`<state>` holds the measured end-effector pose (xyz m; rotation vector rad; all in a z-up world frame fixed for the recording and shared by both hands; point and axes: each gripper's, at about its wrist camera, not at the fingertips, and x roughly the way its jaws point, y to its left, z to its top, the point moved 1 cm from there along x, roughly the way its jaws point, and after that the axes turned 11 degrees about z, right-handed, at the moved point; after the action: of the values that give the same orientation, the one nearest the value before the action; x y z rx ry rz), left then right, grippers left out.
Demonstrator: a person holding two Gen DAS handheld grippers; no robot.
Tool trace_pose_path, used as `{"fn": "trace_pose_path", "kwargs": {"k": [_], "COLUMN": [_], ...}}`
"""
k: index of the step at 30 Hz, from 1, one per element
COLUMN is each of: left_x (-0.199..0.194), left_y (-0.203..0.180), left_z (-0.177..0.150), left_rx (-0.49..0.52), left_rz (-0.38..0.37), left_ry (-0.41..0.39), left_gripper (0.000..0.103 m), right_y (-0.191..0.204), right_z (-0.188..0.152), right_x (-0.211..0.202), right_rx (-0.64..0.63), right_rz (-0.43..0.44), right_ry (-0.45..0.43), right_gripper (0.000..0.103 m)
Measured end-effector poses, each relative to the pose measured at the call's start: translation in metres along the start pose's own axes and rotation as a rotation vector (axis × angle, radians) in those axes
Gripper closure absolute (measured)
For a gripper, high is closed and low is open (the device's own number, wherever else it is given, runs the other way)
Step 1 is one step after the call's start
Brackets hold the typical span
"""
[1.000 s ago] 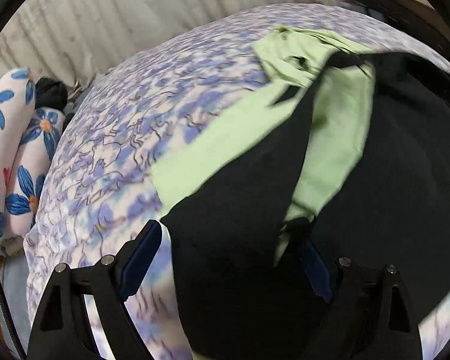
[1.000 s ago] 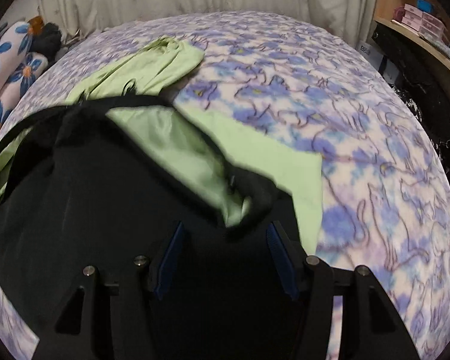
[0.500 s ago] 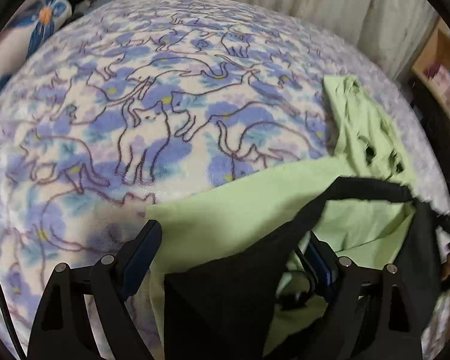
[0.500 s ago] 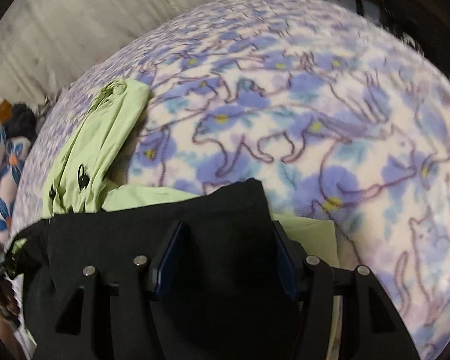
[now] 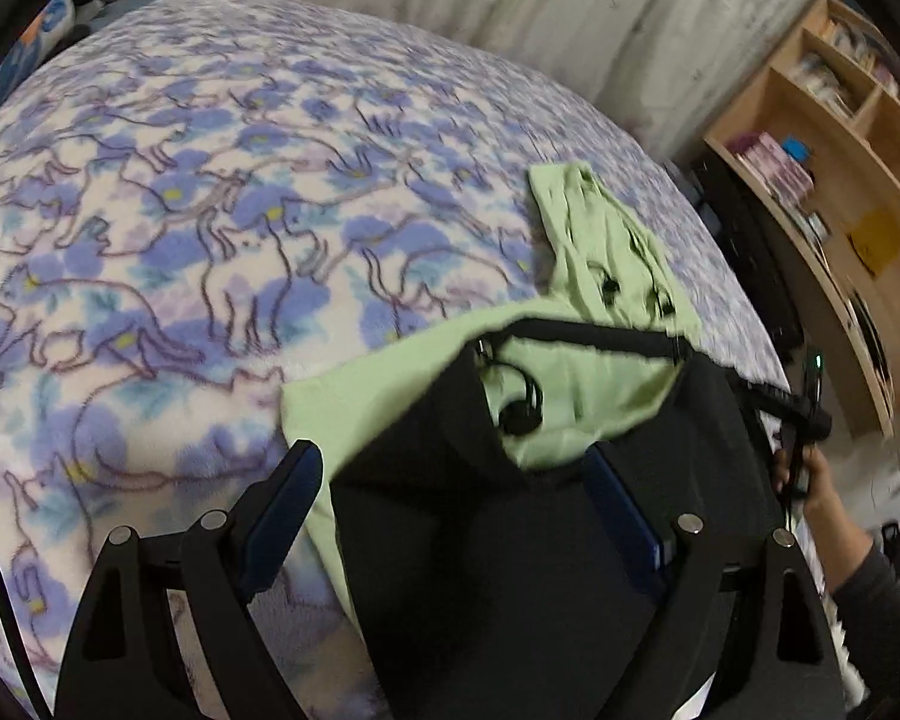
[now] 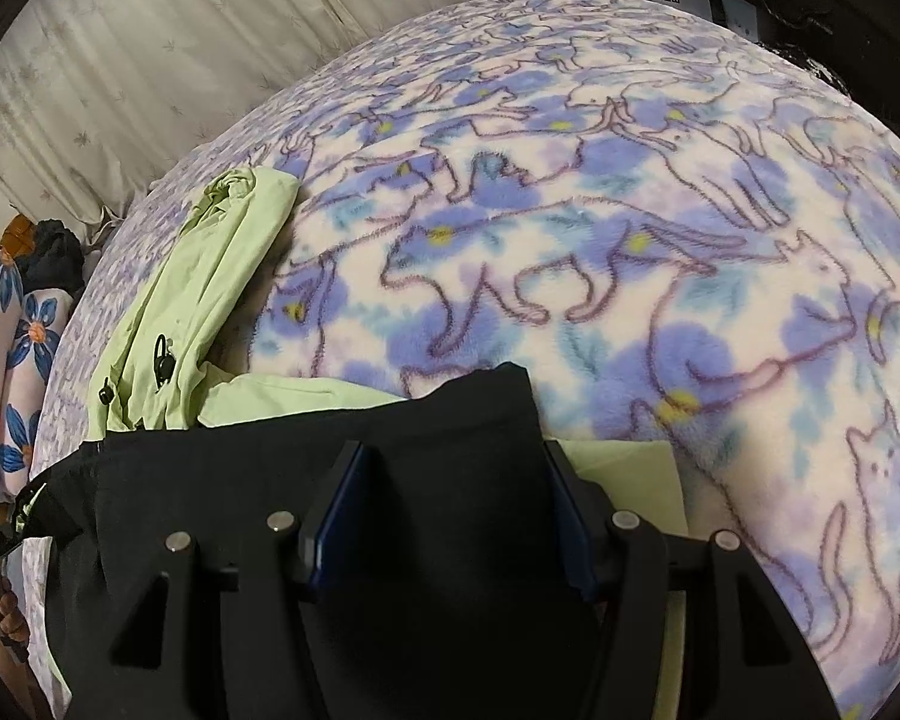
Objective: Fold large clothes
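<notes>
A large jacket, black (image 5: 480,540) on one face and light green on the other, lies on the cat-print blanket (image 5: 180,240). Its green hood (image 5: 600,252) with black cord toggles stretches away from me. My left gripper (image 5: 456,498) stands wide. Black cloth lies between its jaws against the right finger, and the left pad (image 5: 282,504) is bare. In the right wrist view, a black fold (image 6: 270,456) fills my right gripper (image 6: 450,510) from pad to pad, with the green hood (image 6: 210,276) at far left. The right gripper (image 5: 807,414) also shows in the left view, held by a hand (image 5: 822,480).
The blanket (image 6: 630,240) covers the whole bed. Pale curtains (image 6: 120,60) hang behind it. A wooden shelf (image 5: 840,180) with books stands beyond the bed's right side. Flowered pillows (image 6: 12,330) and a dark bundle (image 6: 54,258) lie at the far left.
Both views swung round as the grippers carried the black cloth across the bed. The black layer now covers most of the green panel. The shelf and the other hand have come into the left view.
</notes>
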<state>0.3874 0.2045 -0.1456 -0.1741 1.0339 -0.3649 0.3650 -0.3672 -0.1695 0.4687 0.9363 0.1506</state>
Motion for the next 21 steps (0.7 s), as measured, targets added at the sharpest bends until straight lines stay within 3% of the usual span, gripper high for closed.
{"fn": "trace_pose_path", "kwargs": {"k": [10, 14, 15, 18, 21], "left_x": [0.032, 0.048, 0.05, 0.052, 0.054], "left_y": [-0.016, -0.008, -0.006, 0.0, 0.003], "left_z": [0.002, 0.011, 0.012, 0.015, 0.014], "left_rx": [0.128, 0.102, 0.088, 0.063, 0.068], "left_rz": [0.069, 0.148, 0.151, 0.146, 0.189], "left_ry": [0.003, -0.008, -0.005, -0.011, 0.0], "left_gripper": [0.017, 0.052, 0.055, 0.054, 0.046], "right_y": [0.001, 0.002, 0.002, 0.003, 0.0], "right_z": [0.0, 0.0, 0.0, -0.001, -0.002], "right_x": [0.002, 0.002, 0.002, 0.0, -0.003], "right_rx": [-0.007, -0.02, -0.022, -0.029, -0.024], "right_rz": [-0.008, -0.017, -0.019, -0.032, -0.031], "right_ry": [0.003, 0.003, 0.001, -0.004, -0.01], "right_gripper": [0.045, 0.045, 0.046, 0.056, 0.069]}}
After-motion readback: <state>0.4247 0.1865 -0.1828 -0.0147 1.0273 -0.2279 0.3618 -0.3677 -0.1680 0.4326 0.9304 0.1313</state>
